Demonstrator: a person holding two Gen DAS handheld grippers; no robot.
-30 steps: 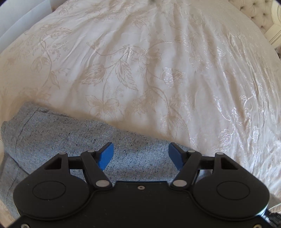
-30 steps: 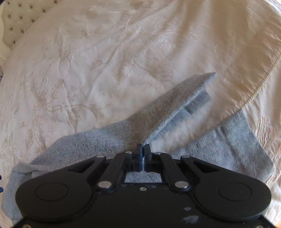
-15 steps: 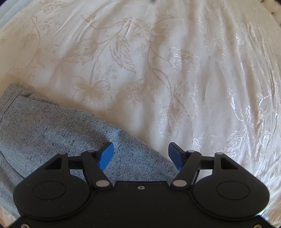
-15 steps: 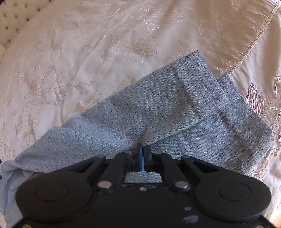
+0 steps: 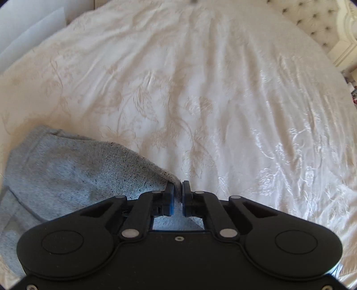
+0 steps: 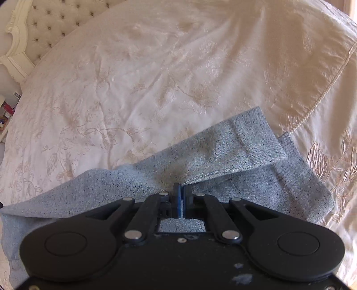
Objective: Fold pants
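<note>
Nearest to us, our left claw (image 5: 177, 189) is clenched on the edge of the grey pants (image 5: 73, 169), a ridge of fabric pinched between its blue pads. Our right claw (image 6: 181, 191) is clenched on the pants (image 6: 212, 160) too, at the near edge of a leg. The pants lie along the near edge of the bed. In the right wrist view one leg lies folded over the other, both hems pointing toward the bed's right edge. Beyond stretches the cream floral bedspread (image 6: 138, 73), rumpled, with a corded border (image 6: 323, 93) near the right edge. Farthest off stands the tufted headboard (image 6: 55, 20).
</note>
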